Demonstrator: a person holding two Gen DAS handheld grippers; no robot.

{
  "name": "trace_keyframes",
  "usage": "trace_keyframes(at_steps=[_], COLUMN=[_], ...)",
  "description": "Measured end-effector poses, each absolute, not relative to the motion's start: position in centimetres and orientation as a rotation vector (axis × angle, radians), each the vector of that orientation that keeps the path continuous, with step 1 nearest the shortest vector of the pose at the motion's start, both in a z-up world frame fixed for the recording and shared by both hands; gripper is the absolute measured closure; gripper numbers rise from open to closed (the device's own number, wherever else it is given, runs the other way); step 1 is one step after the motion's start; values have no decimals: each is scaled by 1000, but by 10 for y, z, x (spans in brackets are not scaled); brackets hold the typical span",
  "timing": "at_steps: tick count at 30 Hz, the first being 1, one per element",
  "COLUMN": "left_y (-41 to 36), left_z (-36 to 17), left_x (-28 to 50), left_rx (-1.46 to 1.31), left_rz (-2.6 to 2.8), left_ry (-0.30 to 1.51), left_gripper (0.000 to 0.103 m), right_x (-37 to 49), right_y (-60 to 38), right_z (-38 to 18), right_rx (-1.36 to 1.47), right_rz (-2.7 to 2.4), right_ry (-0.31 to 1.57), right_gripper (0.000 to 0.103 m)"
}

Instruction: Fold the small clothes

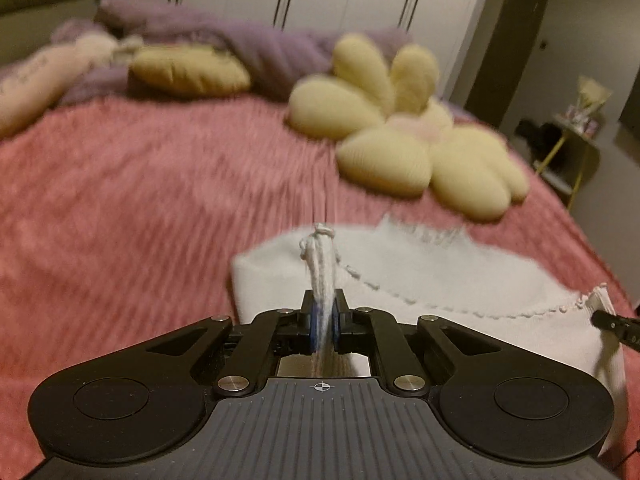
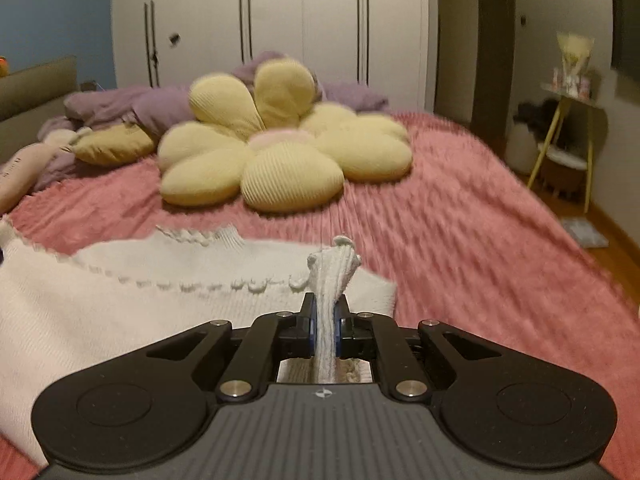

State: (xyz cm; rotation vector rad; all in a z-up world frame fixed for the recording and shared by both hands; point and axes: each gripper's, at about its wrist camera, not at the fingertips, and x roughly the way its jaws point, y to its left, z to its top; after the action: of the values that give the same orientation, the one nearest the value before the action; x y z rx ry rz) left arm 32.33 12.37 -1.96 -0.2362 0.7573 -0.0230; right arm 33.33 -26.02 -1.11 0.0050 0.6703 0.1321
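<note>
A small white knit garment point(image 1: 440, 276) with a scalloped trim lies on the pink bedspread point(image 1: 140, 200). My left gripper point(image 1: 323, 308) is shut on a bunched corner of it at its left side. My right gripper point(image 2: 325, 312) is shut on the opposite corner of the garment point(image 2: 140, 300), at its right side. Both corners stick up between the closed jaws. The garment is stretched between the two grippers, its far part resting on the bedspread point(image 2: 480, 240). The tip of the right gripper shows at the right edge of the left wrist view point(image 1: 612, 322).
A yellow flower-shaped cushion point(image 2: 280, 152) lies beyond the garment, also in the left wrist view point(image 1: 404, 136). Purple bedding point(image 1: 240, 40) and a mustard pillow point(image 1: 188, 70) sit further back. White wardrobes point(image 2: 300, 20) stand behind. A side table point(image 2: 568, 128) stands off the bed's right edge.
</note>
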Motion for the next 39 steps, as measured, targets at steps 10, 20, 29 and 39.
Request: trace_keyframes(at_steps=[10,20,29,39], left_y=[116,118,111,108], left_z=[-57,-1,-50,-101], left_x=[337,378,443,447], left_rx=[-179,-112,-46,15], left_rz=[-89,49,229,324], left_ry=[878,640,660,665], left_gripper=[94,94,93,75], right_x=[362,398,464,473], right_y=[-259,-241,-220,-211], right_z=[-54,-17,-43,-95], right_rx=[-16,-61,-90,-166], right_rz=[181,100,-70,-138], right_ry=[842,646,603,628], right_gripper=[94,96,96,96])
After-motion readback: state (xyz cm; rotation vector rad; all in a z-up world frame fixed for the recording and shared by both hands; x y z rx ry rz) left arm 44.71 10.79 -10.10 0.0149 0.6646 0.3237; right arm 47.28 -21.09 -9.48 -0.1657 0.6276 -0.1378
